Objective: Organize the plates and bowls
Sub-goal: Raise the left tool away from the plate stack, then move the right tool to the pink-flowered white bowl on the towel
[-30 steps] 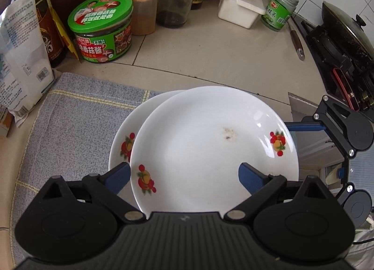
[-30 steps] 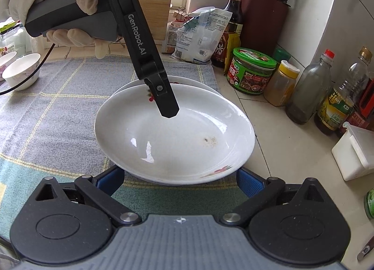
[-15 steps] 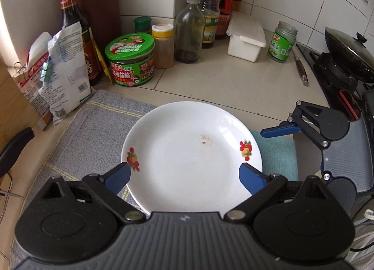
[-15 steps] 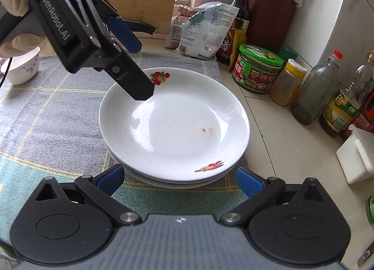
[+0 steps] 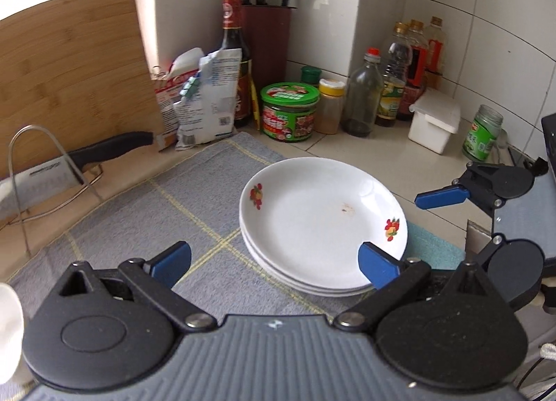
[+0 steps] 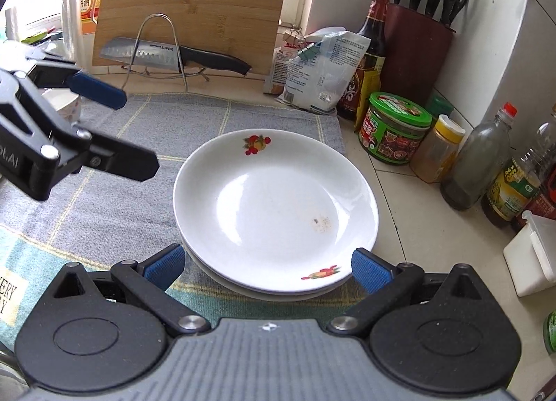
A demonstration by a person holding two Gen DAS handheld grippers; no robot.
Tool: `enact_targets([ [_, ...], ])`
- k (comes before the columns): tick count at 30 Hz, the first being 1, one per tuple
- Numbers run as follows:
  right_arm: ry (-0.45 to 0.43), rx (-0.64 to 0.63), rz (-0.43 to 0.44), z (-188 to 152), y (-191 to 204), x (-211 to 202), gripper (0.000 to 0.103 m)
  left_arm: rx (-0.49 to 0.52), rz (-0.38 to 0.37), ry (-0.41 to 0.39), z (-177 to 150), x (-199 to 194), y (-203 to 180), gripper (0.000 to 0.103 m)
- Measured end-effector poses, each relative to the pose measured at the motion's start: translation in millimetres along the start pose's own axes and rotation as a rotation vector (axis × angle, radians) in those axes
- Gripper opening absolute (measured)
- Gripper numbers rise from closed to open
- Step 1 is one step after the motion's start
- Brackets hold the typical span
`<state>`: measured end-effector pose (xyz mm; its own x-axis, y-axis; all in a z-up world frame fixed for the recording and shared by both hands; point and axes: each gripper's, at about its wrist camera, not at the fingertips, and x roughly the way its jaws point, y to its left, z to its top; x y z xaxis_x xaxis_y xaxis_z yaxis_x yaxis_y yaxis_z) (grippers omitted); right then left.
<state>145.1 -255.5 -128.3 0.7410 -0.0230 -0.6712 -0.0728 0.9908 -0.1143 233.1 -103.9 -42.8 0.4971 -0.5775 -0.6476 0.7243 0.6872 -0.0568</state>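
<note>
The stacked plates (image 6: 274, 206) rest on the mat (image 6: 114, 199), at 12 o'clock of the right claw (image 6: 266, 267). Both claws are wide open and empty; the left claw (image 6: 135, 133) is at 10 o'clock, apart from the stack.

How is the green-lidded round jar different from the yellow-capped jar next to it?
The green-lidded round jar is wide and squat; the yellow-capped jar is narrower and stands about as tall. The green-lidded jar wears a bright green and red label, while the yellow-capped jar is see-through, showing brownish-orange powder inside. The first has a broad flat lid; the second has a small rounded cap. Both stand upright and closed on the tiled counter.
</note>
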Motion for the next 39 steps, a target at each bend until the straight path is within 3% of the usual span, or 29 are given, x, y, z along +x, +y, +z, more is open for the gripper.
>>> enact_targets([
  [7,-0.061,-0.107,0.105,23.4,26.4,7.7,0.103,-0.126,0.131,0.021,-46.7,-42.4,18.0,0.102],
  [13,-0.075,-0.215,0.203,43.0,83.1,16.6,0.103,-0.179,0.206,0.025,-86.8,-89.7,41.6,0.102],
  [25,-0.002,-0.340,0.319,43.7,212.0,34.0,0.103,-0.215,0.268,0.120,-173.1,-166.4,111.3,0.102],
  [32,0.034,-0.375,0.332,39.3,259.8,38.0,0.103,-0.239,0.246,0.155,-202.7,-174.1,150.6,0.102],
  [39,0.050,-0.364,0.321,38.0,280.6,37.4,0.103,-0.210,0.214,0.156,-214.1,-166.3,170.7,0.102],
])
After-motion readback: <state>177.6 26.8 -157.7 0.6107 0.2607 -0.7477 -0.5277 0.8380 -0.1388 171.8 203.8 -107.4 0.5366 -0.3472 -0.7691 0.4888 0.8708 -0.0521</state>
